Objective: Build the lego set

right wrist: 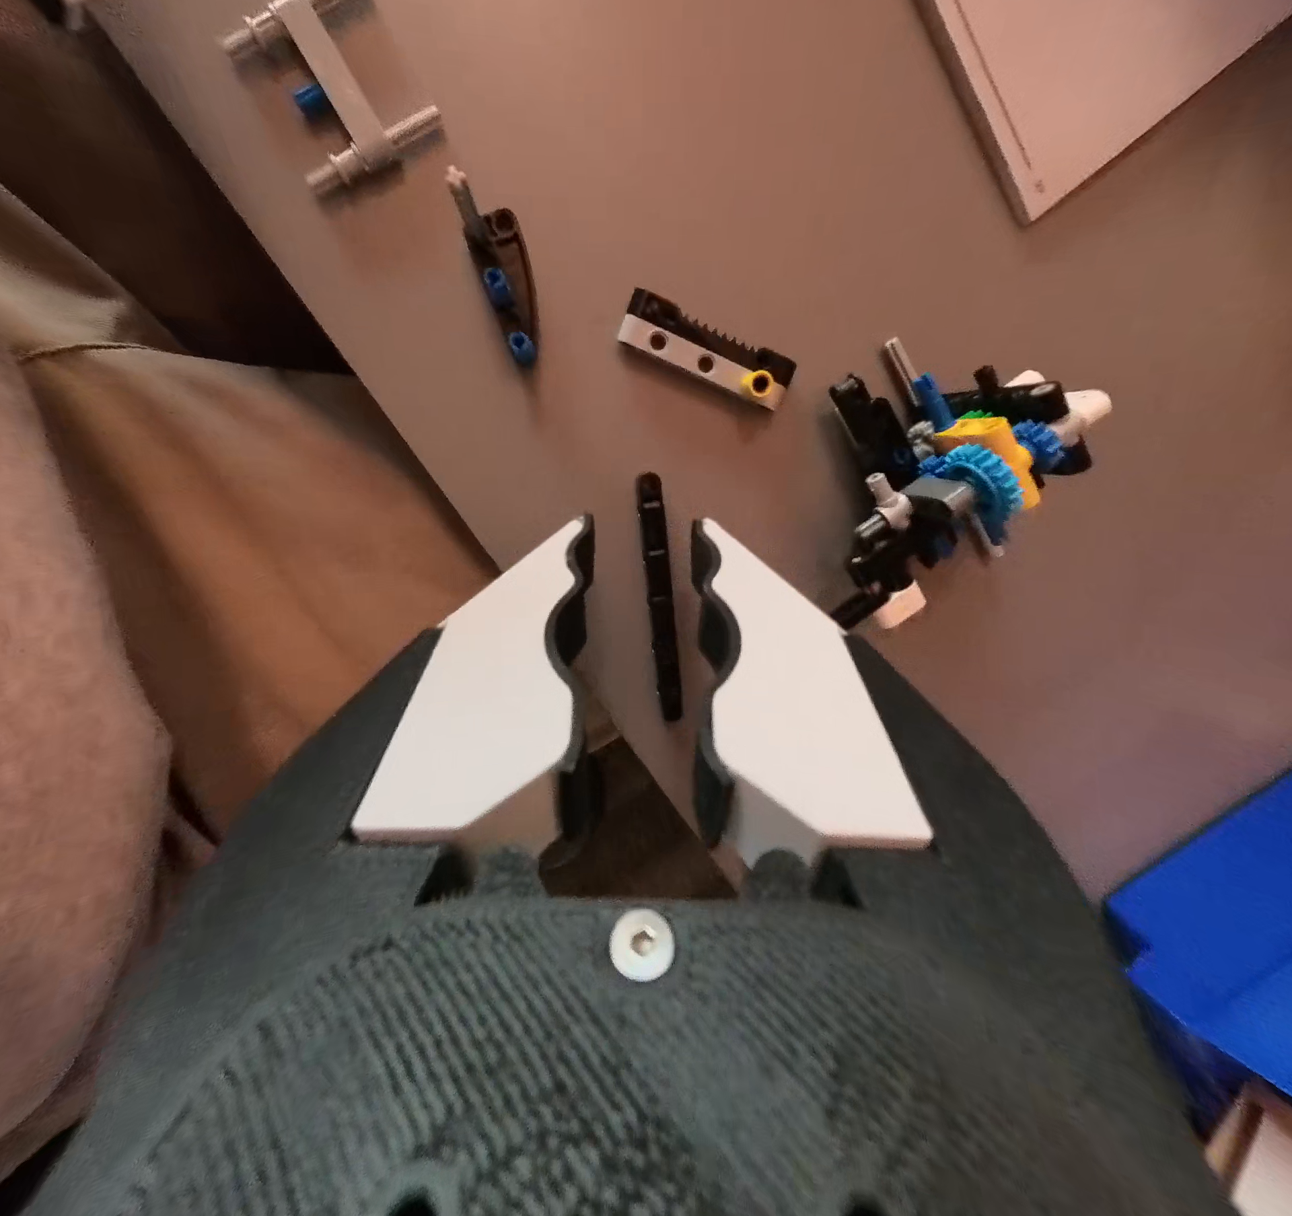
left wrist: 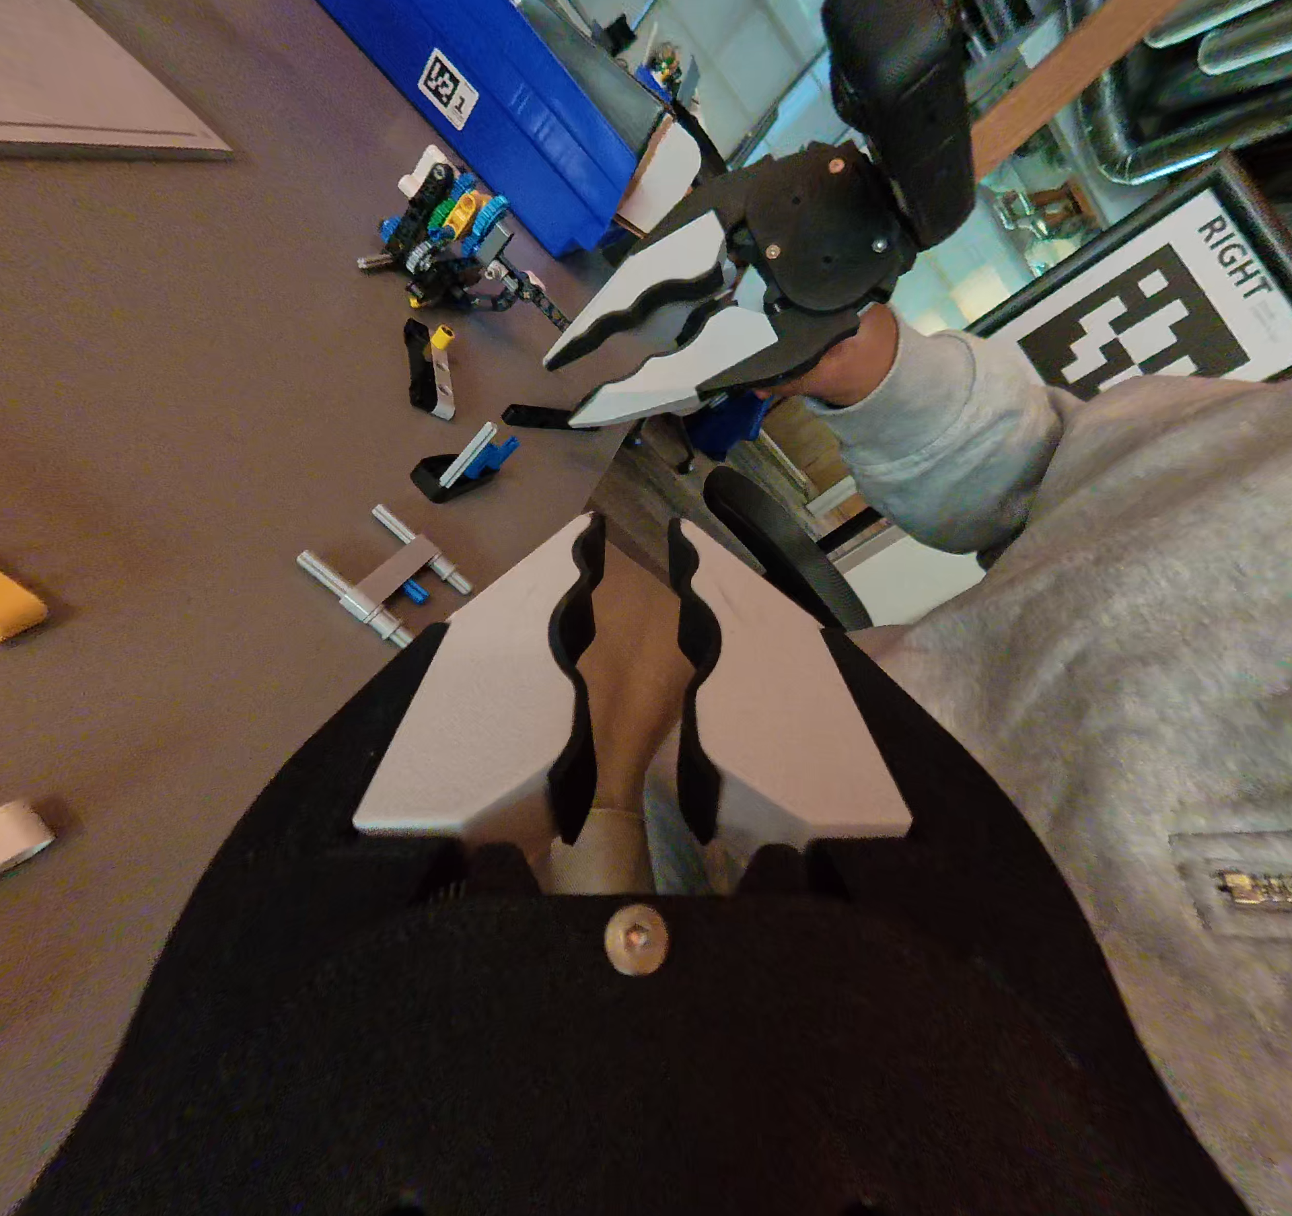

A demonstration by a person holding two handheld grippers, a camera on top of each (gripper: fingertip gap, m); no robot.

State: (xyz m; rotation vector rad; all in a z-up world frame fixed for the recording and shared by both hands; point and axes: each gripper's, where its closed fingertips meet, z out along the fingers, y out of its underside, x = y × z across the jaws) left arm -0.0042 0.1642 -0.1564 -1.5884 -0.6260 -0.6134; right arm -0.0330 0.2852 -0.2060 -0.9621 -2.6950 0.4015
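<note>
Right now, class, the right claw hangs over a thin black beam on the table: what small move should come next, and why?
Probably lower the right claw and close it on the black beam. Its fingers are open on either side of the beam, which lies loose on the table, apart from the other pieces. The left claw is open and empty.

lab/workshop | marker board (left wrist: 1146, 315), blue bin (left wrist: 475, 85) (tagged), ducting (left wrist: 1146, 99)

Near end of black beam (left wrist: 535, 415) hidden behind right claw (left wrist: 559, 391) in left wrist view, contact unclear. Gear assembly (left wrist: 447, 231) too small there to separate parts. Blue bin (right wrist: 1216, 959) cropped by right edge in right wrist view; white board (right wrist: 1090, 50) cropped at top. Orange item (left wrist: 17, 605) cut by left edge, unidentifiable. Lower foreground blurred.
</note>
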